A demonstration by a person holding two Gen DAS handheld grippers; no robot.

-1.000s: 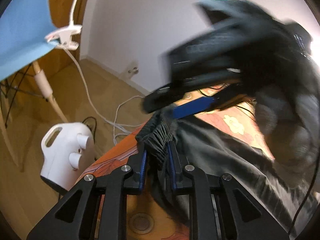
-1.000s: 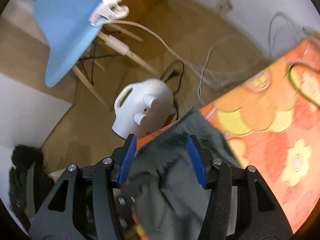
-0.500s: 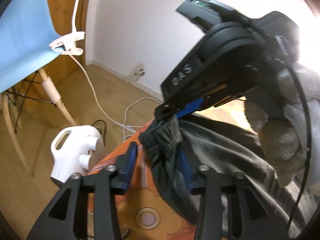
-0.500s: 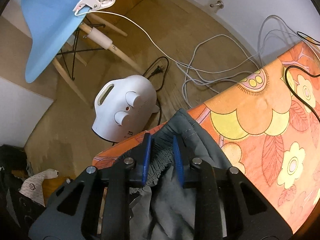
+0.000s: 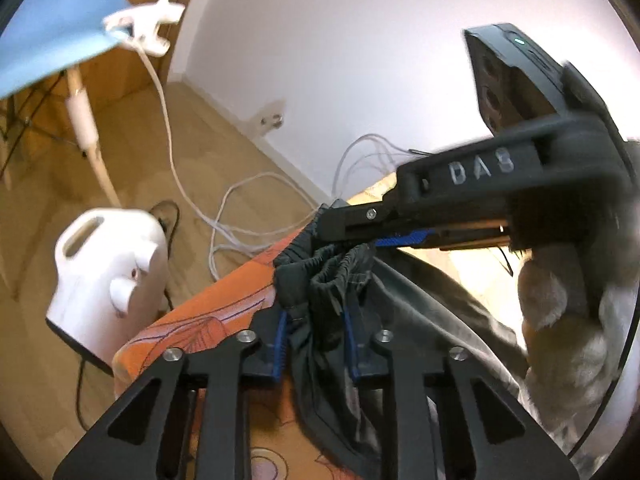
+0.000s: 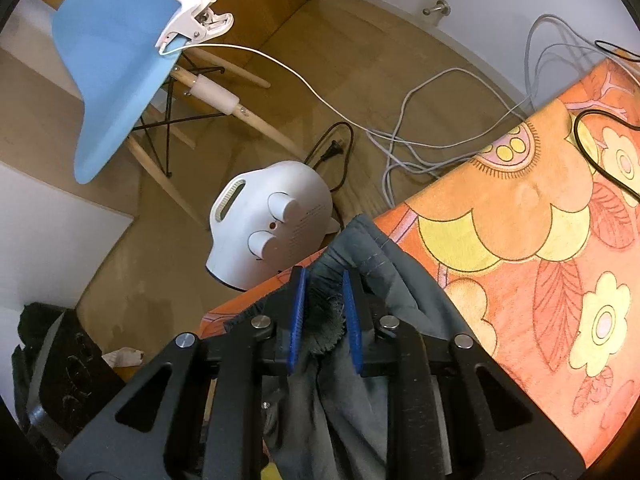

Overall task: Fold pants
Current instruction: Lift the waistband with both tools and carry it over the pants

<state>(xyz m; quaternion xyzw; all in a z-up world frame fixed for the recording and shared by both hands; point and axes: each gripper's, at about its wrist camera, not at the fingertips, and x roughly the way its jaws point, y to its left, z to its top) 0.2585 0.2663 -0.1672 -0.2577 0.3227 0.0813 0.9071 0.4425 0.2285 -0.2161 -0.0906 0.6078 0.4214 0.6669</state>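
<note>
Item: dark grey pants [image 6: 400,304], elastic waistband gathered, lying at the near corner of a table covered by an orange floral cloth [image 6: 520,216]; the bunched waistband end sits at the cloth's edge, the rest of the garment trails back along the tabletop

Left gripper [image 5: 314,332]: blue-padded jaws closing, with the ruched waistband between them; the pads already press on the cloth from both sides

Right gripper [image 6: 324,312]: jaws closing as well, the blue pads pinching a tuft of waistband just beside the corner seam. In the left wrist view the same tool [image 5: 360,232] reaches in from the right, its tip on the waistband just beyond the left gripper, carried by a hand [image 5: 568,320] in a pale fuzzy glove

Surroundings, on the wooden floor below the table edge: white fan heater [image 6: 272,220] with two round knobs, upright, near the table corner; its black cord and plug behind it; a tangle of white cables [image 6: 420,136] running toward the wall; blue shell chair [image 6: 120,60] on wooden legs, well apart, with a white clip [image 6: 196,20] clamped to its rim and a white lead hanging from it
</note>
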